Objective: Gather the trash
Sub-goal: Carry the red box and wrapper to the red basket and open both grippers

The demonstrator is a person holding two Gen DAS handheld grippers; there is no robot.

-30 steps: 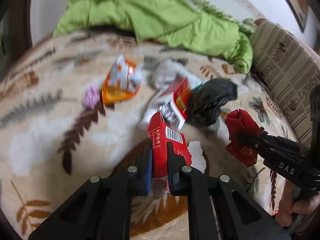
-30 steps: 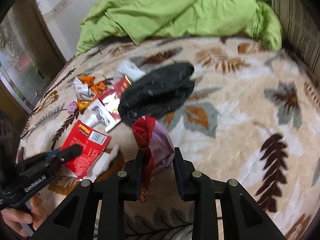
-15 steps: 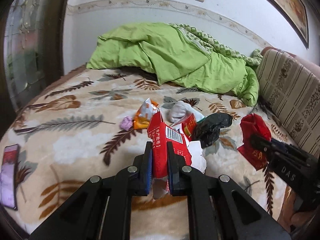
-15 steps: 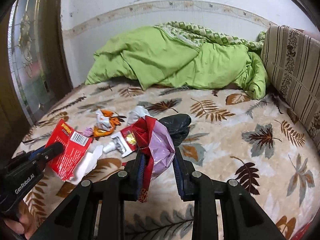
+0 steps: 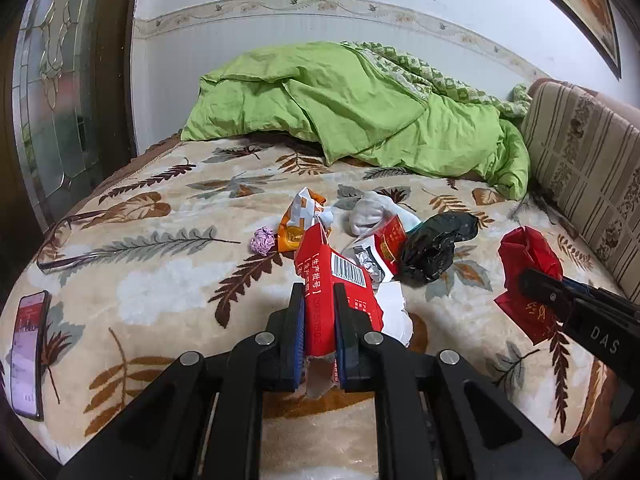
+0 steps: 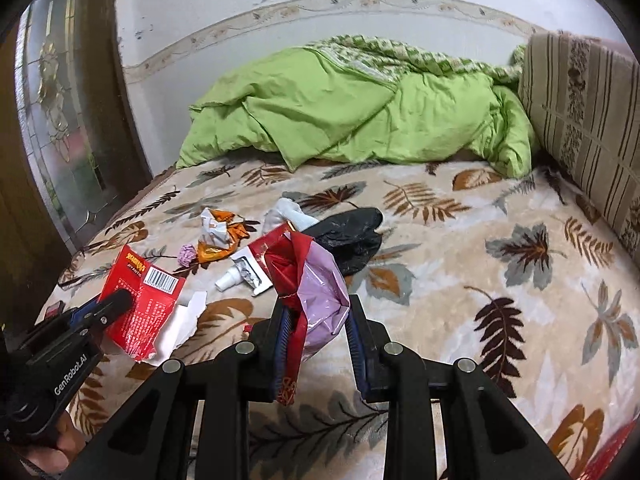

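Note:
My left gripper (image 5: 319, 300) is shut on a red snack packet with a barcode (image 5: 332, 284), held above the bed; it also shows in the right wrist view (image 6: 140, 300). My right gripper (image 6: 316, 312) is shut on a red and pink plastic bag (image 6: 316, 280), seen at the right of the left wrist view (image 5: 528, 276). On the blanket lie an orange and white wrapper (image 5: 302, 220), a small pink crumpled wad (image 5: 263, 241), a red and silver packet (image 5: 384, 246), a white cloth (image 5: 374, 210) and a black plastic bag (image 5: 436, 246).
A leaf-patterned blanket (image 5: 160, 264) covers the bed. A green quilt (image 5: 352, 104) is heaped at the far end. A striped headboard cushion (image 5: 588, 168) runs along the right. A phone (image 5: 28, 352) lies at the bed's left edge. A glass-paneled door (image 5: 52, 100) stands left.
Both grippers have lifted and pulled back from the trash pile, each still holding its piece. The view rose from close over the blanket to a wider view of bed and wall.

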